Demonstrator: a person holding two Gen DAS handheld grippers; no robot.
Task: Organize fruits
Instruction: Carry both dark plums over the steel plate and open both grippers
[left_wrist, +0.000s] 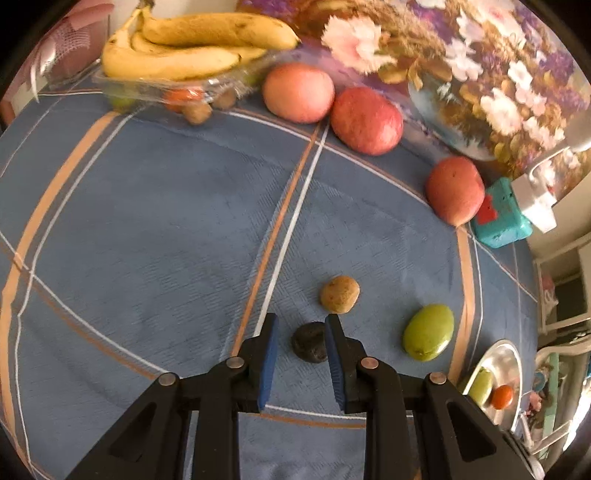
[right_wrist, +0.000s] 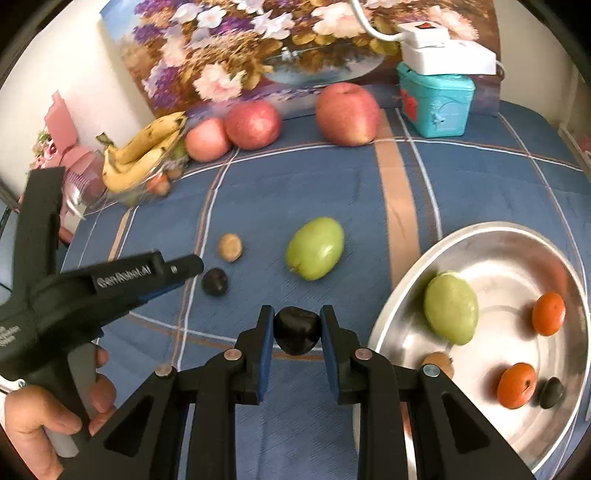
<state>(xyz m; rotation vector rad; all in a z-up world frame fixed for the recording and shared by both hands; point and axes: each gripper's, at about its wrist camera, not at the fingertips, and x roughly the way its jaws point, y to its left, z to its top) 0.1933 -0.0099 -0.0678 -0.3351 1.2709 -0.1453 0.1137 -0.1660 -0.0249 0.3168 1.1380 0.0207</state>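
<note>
Right claw (right_wrist: 296, 326) clamped on dark plum (right_wrist: 296, 329), glossy, roundish, no clear long axis. Steel bowl (right_wrist: 406, 288) just right of it (green fruit, oranges inside). Left claw (left_wrist: 302, 341) nearly shut, second dark fruit (left_wrist: 309, 341) below tips, contact unclear. Green mango (right_wrist: 315, 248) ahead, long axis diagonal.

Each claw (right_wrist: 296, 325) is matte black plastic with blue pads (right_wrist: 265, 354) and round metal rivets (right_wrist: 232, 355); the left claw (right_wrist: 192, 267), at left, carries white "GenRobot.AI" lettering.
</note>
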